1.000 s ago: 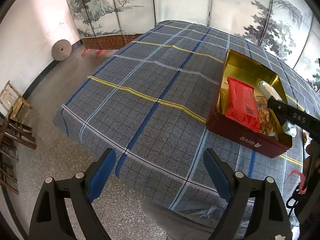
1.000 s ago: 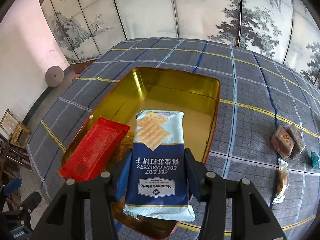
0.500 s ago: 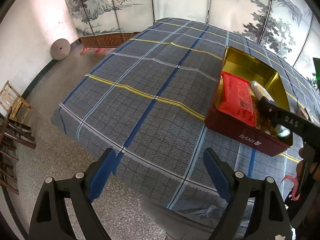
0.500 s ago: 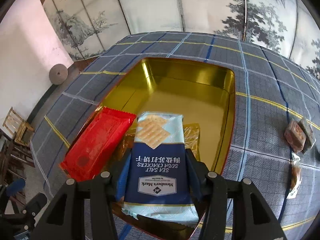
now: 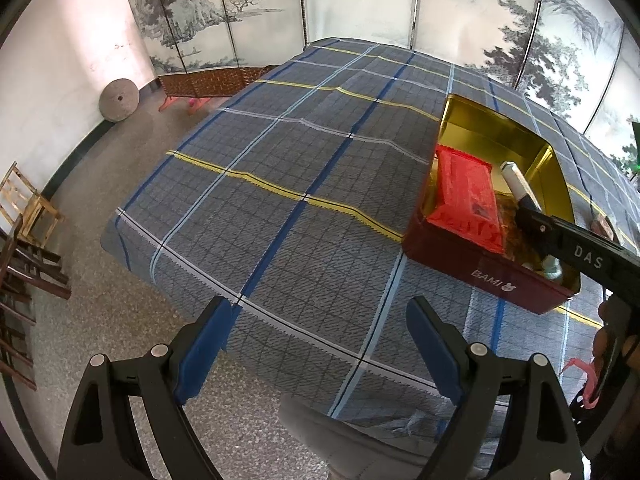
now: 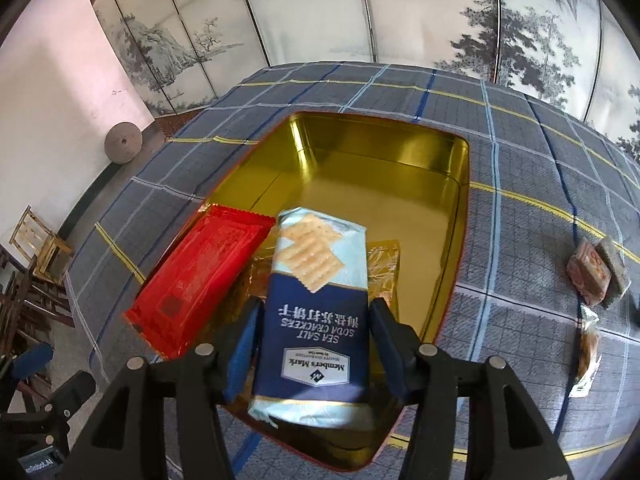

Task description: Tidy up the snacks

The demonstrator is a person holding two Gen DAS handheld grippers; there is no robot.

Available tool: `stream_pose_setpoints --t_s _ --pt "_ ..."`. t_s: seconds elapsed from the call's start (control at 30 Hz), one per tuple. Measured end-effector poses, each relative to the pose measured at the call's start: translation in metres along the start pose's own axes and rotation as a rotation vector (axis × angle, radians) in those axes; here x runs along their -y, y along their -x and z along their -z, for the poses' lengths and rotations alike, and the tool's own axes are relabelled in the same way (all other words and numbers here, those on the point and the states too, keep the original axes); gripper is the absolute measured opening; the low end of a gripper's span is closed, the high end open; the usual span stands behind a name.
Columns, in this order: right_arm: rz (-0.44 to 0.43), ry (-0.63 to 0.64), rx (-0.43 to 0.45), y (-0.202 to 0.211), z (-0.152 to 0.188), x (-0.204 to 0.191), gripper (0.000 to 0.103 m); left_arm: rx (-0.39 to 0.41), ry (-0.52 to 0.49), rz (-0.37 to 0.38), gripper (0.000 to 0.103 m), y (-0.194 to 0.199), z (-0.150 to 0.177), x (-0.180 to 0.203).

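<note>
A blue soda cracker packet (image 6: 316, 312) is pinched between the fingers of the right gripper (image 6: 314, 336) and held over the near end of the gold-lined tin (image 6: 460, 208), beside a red packet (image 6: 200, 276). The left gripper (image 5: 318, 344) is spread wide, nothing held, above the plaid tablecloth (image 5: 280, 168).

Left gripper (image 5: 316, 344): black angular arms, blue finger pads (image 5: 202, 350), round silver screws beside the pads. Right gripper (image 6: 316, 344) matches it (white "DAS" lettering on its black arm in the left wrist view, beside pink-red trim).
</note>
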State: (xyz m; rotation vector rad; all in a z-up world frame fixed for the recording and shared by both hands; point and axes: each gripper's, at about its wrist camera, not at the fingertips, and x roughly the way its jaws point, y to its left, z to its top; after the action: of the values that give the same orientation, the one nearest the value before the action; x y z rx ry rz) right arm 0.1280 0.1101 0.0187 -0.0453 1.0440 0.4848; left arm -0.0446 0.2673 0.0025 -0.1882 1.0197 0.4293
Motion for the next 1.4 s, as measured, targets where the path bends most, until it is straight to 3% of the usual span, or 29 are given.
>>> stream_pose_setpoints --t_s 0.4,0.6,0.8,0.93,1.1,1.27,1.4 --pt "-0.024 0.047 0.043 0.030 0.006 0.006 0.060 0.022 -0.032 0.020 0.087 0.010 -0.003 0.023" --pt "-0.040 0.018 0.110 0.058 0.007 0.037 0.060 0.042 -0.062 0.039 0.087 0.018 -0.008 0.042" --pt "0.063 -0.027 0.168 0.085 0.013 0.107 0.060 0.052 -0.119 0.063 0.087 0.023 -0.010 0.071" --pt "0.215 -0.074 0.171 0.097 0.024 0.175 0.060 0.058 -0.162 0.083 0.087 0.025 -0.011 0.094" --pt "0.338 -0.157 0.153 0.104 0.038 0.249 0.060 0.060 -0.218 0.107 0.087 0.028 -0.012 0.125" --pt "0.368 -0.227 0.132 0.099 0.053 0.301 0.060 0.065 -0.275 0.121 0.087 0.030 -0.012 0.152" --pt "0.348 -0.247 0.118 0.089 0.057 0.317 0.060 0.067 -0.323 0.136 0.087 0.028 -0.010 0.178"
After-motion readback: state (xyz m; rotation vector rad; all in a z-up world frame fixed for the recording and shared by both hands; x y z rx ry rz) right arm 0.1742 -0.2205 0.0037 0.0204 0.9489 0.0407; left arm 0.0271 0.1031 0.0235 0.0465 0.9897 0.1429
